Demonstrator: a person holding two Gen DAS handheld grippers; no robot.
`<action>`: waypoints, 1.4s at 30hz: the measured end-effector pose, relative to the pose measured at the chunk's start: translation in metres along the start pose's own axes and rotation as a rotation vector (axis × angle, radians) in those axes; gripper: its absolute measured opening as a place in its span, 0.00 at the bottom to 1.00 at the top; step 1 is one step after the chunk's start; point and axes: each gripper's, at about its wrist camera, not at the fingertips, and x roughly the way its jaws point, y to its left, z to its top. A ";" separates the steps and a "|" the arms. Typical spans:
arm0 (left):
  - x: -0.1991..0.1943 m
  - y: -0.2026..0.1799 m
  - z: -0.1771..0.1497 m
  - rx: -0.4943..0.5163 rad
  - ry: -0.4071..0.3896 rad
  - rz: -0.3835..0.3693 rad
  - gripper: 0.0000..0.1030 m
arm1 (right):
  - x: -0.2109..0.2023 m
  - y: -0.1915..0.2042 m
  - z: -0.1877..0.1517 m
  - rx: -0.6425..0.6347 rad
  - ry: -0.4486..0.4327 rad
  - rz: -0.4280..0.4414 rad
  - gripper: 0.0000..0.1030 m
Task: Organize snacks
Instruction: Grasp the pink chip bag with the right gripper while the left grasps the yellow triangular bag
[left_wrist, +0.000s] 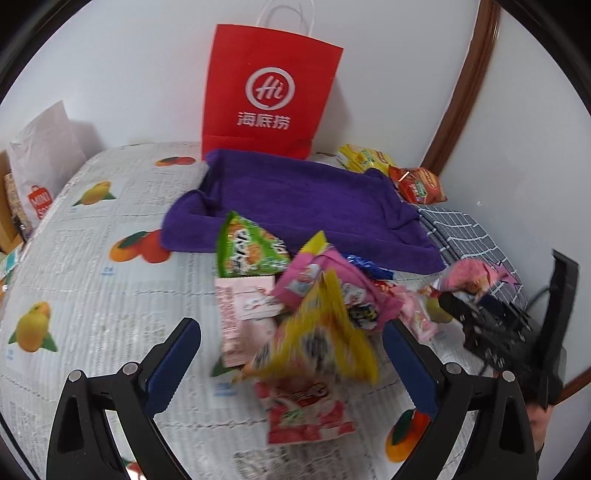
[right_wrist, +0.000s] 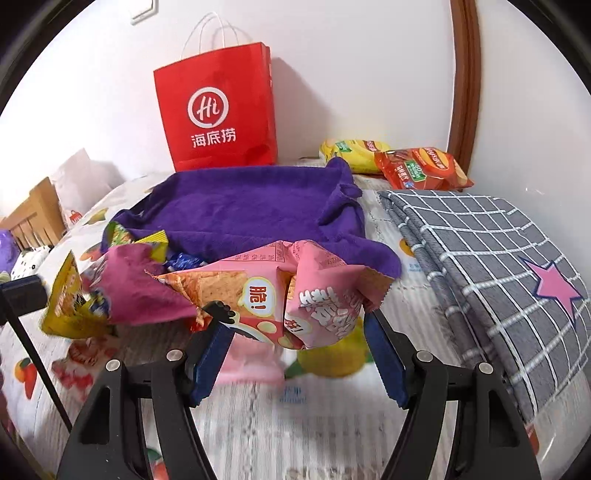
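I see a bed with a fruit-print sheet (left_wrist: 92, 295) and a purple towel (left_wrist: 295, 199) by the white wall. Just in front of the towel lies my pile of snacks (left_wrist: 295, 295). My left tongs (left_wrist: 291, 354) are wide open around a blurry yellow bag (left_wrist: 325, 332), not pinching it. My right tongs (right_wrist: 295, 332) are open too, with a pink chip bag (right_wrist: 280, 291) between them; I cannot tell if they touch it.

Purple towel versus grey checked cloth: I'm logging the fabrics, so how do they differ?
The purple towel is plain and plush; the grey checked cloth has white grid lines and a pink star. The purple towel lies rumpled with raised edges; the grey checked cloth is neatly folded in layers. The purple towel touches snack packets; the grey checked cloth carries none. Both lie on the fruit-print bedspread.
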 end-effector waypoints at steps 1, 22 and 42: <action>0.003 -0.002 0.000 0.001 0.012 0.000 0.97 | -0.003 0.001 -0.002 -0.011 -0.004 -0.010 0.69; 0.031 -0.006 -0.039 -0.004 0.122 -0.016 0.90 | -0.025 0.011 -0.028 0.010 0.022 -0.009 0.69; -0.012 0.000 -0.022 0.016 0.021 -0.090 0.38 | -0.067 0.016 -0.020 0.034 0.002 -0.016 0.69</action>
